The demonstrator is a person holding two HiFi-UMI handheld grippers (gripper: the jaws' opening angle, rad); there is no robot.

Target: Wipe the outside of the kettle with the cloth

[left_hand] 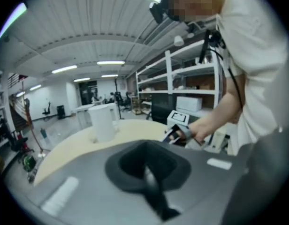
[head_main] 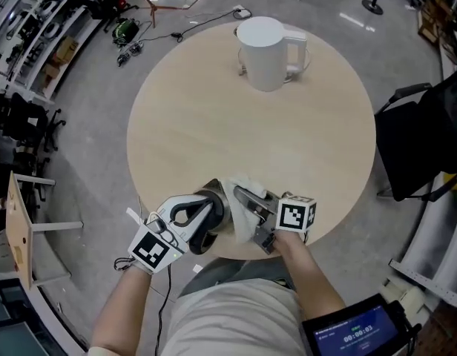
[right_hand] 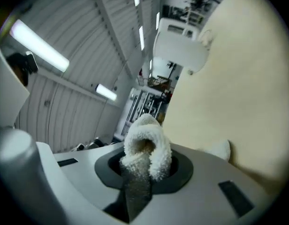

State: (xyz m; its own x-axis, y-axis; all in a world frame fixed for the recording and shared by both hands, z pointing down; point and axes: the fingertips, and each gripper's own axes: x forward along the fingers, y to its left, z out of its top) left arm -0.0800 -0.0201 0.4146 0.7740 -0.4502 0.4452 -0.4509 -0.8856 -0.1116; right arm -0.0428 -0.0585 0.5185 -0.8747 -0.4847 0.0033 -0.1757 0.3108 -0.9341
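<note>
Illumination is bright and even, supplied by ceiling strip lights (left_hand: 109, 62); the kettle (head_main: 264, 52) casts only a faint shadow on the table (head_main: 214, 124). Both gripper views show strong fisheye curvature, dark vignetted corners and a blurred foreground.

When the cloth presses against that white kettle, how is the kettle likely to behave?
The kettle stands free on the table with nothing steadying it, so it may slide when the cloth wipes sideways. It looks taller than its base is wide, so a push near the top might tip it.
</note>
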